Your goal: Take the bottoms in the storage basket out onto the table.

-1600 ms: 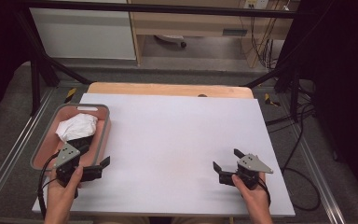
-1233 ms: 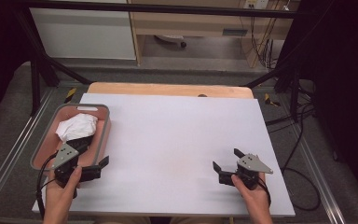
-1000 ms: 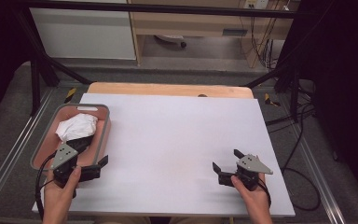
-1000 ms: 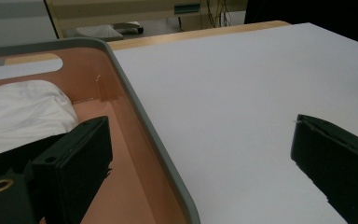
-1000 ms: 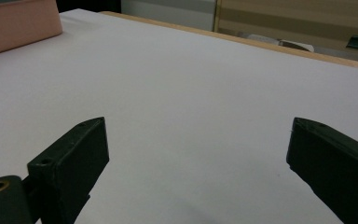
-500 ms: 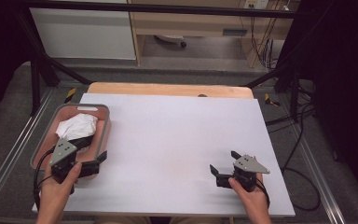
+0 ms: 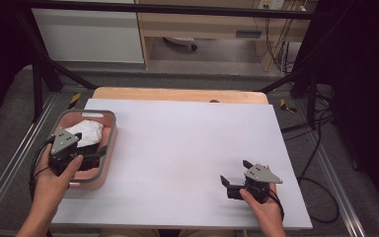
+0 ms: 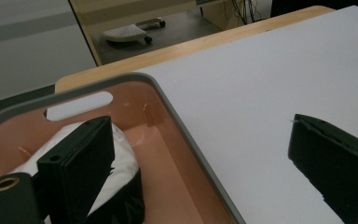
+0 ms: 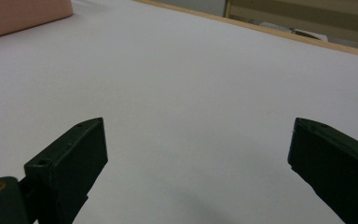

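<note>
Left tongs [image 7: 90, 159]: shifted from the bench just in front of the pink basket [image 7: 109, 148] to over the basket's near rim, jaws apart astride its right wall, one jaw inside beside the white cloth [image 7: 86, 132].

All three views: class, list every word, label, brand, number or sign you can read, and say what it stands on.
None can be read.
The pink basket, the white cloth in it and the white table carry no print.
The yellow-and-black floor markers carry stripes, no text.
</note>
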### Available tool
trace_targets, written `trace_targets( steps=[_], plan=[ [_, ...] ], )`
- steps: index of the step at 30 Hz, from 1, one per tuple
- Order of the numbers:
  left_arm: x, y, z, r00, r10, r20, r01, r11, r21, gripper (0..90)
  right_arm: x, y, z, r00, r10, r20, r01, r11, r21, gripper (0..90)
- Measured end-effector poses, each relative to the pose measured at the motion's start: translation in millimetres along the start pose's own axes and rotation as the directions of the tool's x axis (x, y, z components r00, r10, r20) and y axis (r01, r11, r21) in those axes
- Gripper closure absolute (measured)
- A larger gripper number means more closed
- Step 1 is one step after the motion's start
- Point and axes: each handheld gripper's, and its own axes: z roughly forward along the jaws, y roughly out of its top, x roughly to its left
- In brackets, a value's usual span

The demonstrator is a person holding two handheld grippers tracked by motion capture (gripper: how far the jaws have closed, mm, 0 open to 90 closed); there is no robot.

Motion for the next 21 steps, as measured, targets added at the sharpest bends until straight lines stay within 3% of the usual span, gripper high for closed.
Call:
trace_targets(
  steps=[11, 21],
  plan=[
    [30.2, 20.1, 10.7, 0.9982, -0.042, -0.041, 0.044, 0.9981, 0.042, 6.9, 2.3, 0.2, 0.7, 1.0, -0.005, -0.004, 0.005, 1.0, 0.005, 4.6],
    [32.9, 31.8, 16.5, 0.9979, -0.007, -0.064, 0.011, 0.9973, 0.073, 6.9, 2.8, 0.3, 1.1, 0.9999, -0.007, -0.012, 0.007, 1.0, 0.012, 4.8]
  ],
)
